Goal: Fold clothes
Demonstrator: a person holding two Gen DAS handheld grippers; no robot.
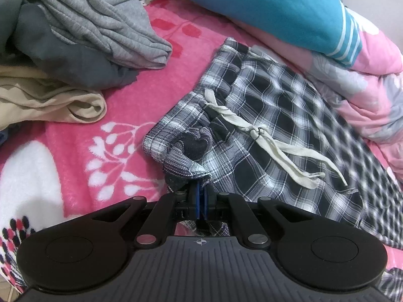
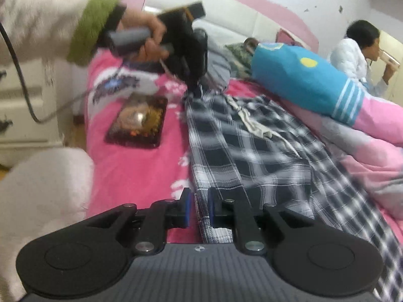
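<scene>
Black-and-white plaid trousers (image 1: 264, 115) with a cream drawstring (image 1: 267, 136) lie on a pink flowered blanket (image 1: 126, 93). My left gripper (image 1: 201, 191) is shut on a bunched corner of their waistband. The right wrist view shows that same gripper (image 2: 194, 75) at the far end of the trousers (image 2: 239, 156), held by a hand in a white sleeve with a green cuff. My right gripper (image 2: 199, 209) is at the near end, narrowly closed on the edge of the trouser leg, with the cloth filling the gap between its blue pads. The leg's far right part is blurred in the left wrist view.
A heap of grey (image 1: 100, 25), dark grey and beige (image 1: 50, 95) clothes lies at the left. A blue pillow (image 2: 302, 83) rests on a pink quilt (image 2: 377, 151) along the right. A dark flat tray (image 2: 139, 123) lies on the blanket. A person (image 2: 357, 58) sits at the back right.
</scene>
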